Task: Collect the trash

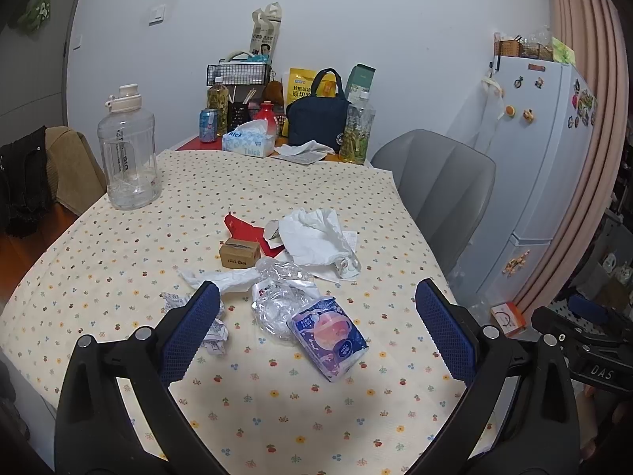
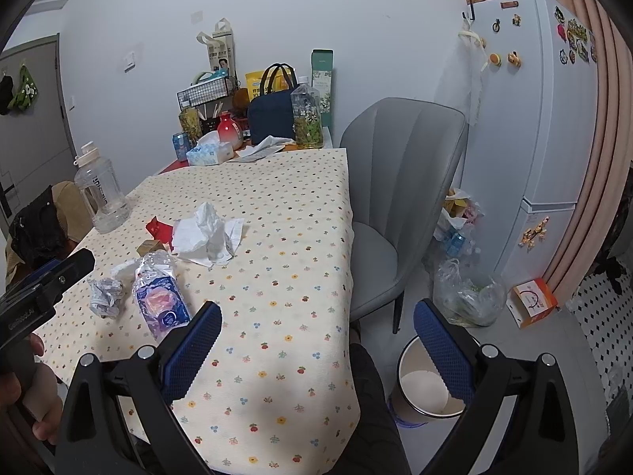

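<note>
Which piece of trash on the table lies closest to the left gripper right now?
The crumpled printed paper ball, right beside the left gripper's left finger; the blue-and-pink pouch lies between the fingers, farther ahead.

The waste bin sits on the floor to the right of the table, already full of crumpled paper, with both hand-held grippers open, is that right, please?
Not quite: the waste bin is empty inside, as the right wrist view shows. It does sit on the floor to the right of the table, and both the left hand-held gripper and right hand-held gripper are open.
</note>
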Action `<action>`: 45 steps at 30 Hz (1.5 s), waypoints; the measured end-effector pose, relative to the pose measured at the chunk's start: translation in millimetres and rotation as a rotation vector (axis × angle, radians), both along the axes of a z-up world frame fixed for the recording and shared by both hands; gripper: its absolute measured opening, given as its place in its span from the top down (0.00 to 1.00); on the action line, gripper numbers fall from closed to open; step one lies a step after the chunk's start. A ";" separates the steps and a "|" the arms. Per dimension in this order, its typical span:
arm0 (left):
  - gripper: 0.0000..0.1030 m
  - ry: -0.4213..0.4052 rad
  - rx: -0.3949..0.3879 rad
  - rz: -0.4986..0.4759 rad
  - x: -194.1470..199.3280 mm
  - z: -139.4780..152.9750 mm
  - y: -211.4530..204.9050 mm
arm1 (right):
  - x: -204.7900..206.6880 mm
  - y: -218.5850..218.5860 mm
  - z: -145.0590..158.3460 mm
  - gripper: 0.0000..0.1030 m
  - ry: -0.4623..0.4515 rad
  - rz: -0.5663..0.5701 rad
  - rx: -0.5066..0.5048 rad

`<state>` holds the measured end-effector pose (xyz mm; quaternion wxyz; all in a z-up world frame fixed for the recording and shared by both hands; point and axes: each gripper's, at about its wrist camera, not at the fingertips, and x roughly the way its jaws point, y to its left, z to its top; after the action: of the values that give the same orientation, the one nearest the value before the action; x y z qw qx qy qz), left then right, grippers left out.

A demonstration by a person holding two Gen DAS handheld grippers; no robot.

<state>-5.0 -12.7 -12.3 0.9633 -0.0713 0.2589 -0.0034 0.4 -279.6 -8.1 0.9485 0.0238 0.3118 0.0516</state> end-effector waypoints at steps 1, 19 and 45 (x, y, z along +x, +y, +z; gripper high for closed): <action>0.05 0.001 0.000 -0.001 0.1 0.1 0.1 | 0.1 0.0 0.1 0.07 -0.001 0.000 -0.001; 0.05 -0.001 0.012 -0.006 -2.6 1.3 -4.3 | 0.4 -5.2 -2.3 0.07 -0.002 -0.013 0.013; 0.05 0.029 -0.007 0.060 6.7 -7.7 37.4 | 28.3 42.5 -5.1 0.07 0.018 0.177 0.041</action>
<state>1.7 24.7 -20.0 0.9588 -0.0827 0.2704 0.0257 28.7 -237.1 -13.2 0.9367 0.0159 0.3199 0.1412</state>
